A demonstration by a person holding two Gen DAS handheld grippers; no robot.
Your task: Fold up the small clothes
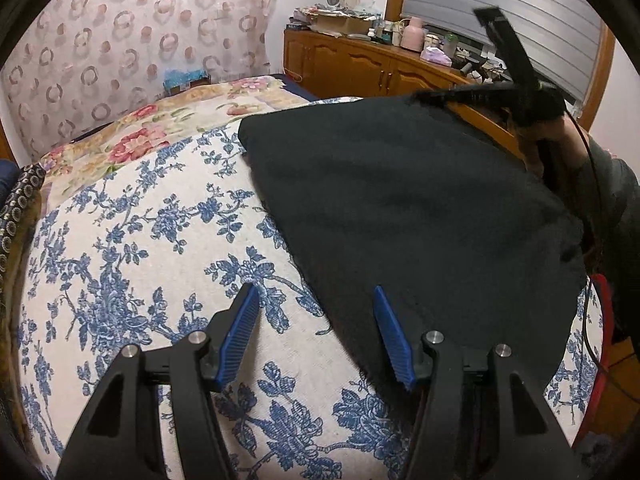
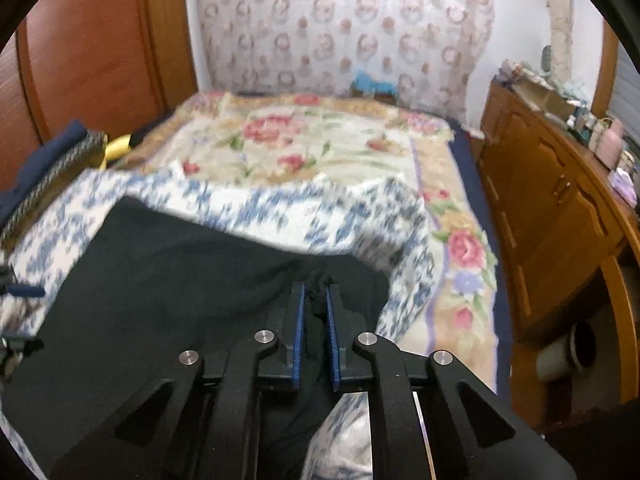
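Note:
A black garment (image 1: pixel 416 216) lies spread on the blue-and-white floral sheet (image 1: pixel 132 240) of the bed. My left gripper (image 1: pixel 316 300) is open and empty, low over the sheet at the garment's near left edge; its right finger sits over the cloth. My right gripper (image 2: pixel 316 292) is shut on a bunched edge of the black garment (image 2: pixel 180 280) and holds it lifted. In the left wrist view the right gripper (image 1: pixel 516 92) shows at the garment's far right corner.
A rose-patterned blanket (image 2: pixel 320 148) covers the far part of the bed. A wooden cabinet (image 1: pixel 360 68) with cluttered bottles stands at the right. Dark patterned cloth (image 1: pixel 16 208) lies at the bed's left edge. A curtain (image 1: pixel 132 40) hangs behind.

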